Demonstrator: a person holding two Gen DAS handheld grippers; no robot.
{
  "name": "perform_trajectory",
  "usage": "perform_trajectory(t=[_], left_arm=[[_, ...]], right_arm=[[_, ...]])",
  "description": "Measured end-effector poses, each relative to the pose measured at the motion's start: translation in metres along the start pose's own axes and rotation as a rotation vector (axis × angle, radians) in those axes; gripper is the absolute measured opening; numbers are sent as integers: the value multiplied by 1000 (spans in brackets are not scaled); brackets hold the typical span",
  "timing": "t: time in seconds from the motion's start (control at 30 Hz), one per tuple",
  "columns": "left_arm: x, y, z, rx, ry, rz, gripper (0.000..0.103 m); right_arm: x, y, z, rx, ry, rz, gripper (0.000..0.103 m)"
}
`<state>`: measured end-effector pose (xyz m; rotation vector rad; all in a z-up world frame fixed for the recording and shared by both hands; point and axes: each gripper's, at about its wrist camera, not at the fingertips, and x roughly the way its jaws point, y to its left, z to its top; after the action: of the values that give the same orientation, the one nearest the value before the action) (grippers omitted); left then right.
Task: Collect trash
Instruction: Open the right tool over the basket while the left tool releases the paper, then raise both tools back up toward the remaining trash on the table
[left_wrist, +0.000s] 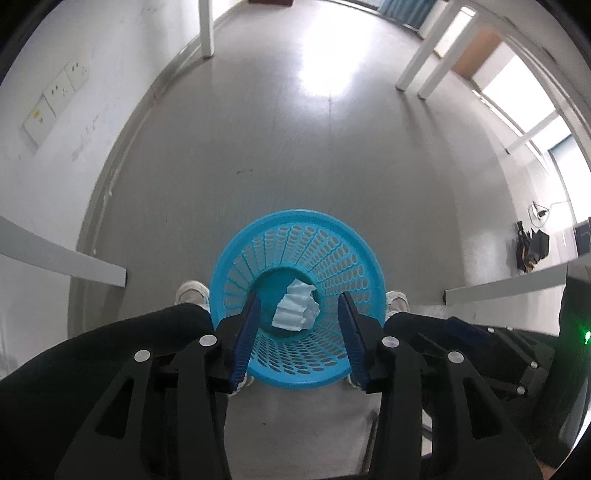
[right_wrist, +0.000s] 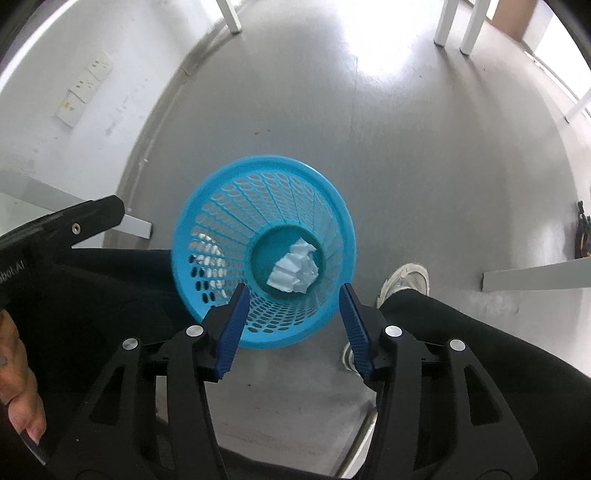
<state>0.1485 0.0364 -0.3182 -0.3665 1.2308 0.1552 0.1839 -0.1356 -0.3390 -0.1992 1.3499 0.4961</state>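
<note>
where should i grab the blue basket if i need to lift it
Judging by its shape, grip the blue basket at its broad flat rim, coming straight down from above. It stands upright, mouth open, crumpled paper at the bottom; the flared perforated wall is too wide for the jaws.

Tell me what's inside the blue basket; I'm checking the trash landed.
One crumpled white paper wad lies on the bottom of the blue basket. Nothing else shows inside; the near wall's lower part is hidden behind the claw fingers.
</note>
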Motion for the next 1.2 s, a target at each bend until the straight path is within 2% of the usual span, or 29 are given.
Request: perform_trajectory(t=[0.23, 0.3, 0.6, 0.73, 0.83, 1.0, 1.13, 1.2], left_arm=[[-46, -5, -24, 67, -55, -9, 50], [-59, -8, -31, 95, -72, -4, 53], [-120, -18, -57, 163, -178, -28, 64], [-157, -28, -74, 215, -246, -50, 64], [-190, -31, -81, 235, -315, -84, 66], [-233, -34, -89, 249, -407, -127, 70], [-262, -38, -87, 257, -482, -138, 72], [-274, -39, -84, 261, -517, -138, 74]], right_arm=[[-55, 6, -23, -52, -115, 32, 54], [-67, 7, -30, -68, -133, 26, 58], [-126, 14, -54, -150, -230, -15, 61], [-167, 14, -67, -142, -332, -2, 63], [-201, 13, -79, -142, -414, 13, 69], [-245, 9, -93, -137, -512, 32, 69], [-277, 8, -94, -134, -580, 49, 70], [-294, 8, -91, -135, -617, 54, 73]])
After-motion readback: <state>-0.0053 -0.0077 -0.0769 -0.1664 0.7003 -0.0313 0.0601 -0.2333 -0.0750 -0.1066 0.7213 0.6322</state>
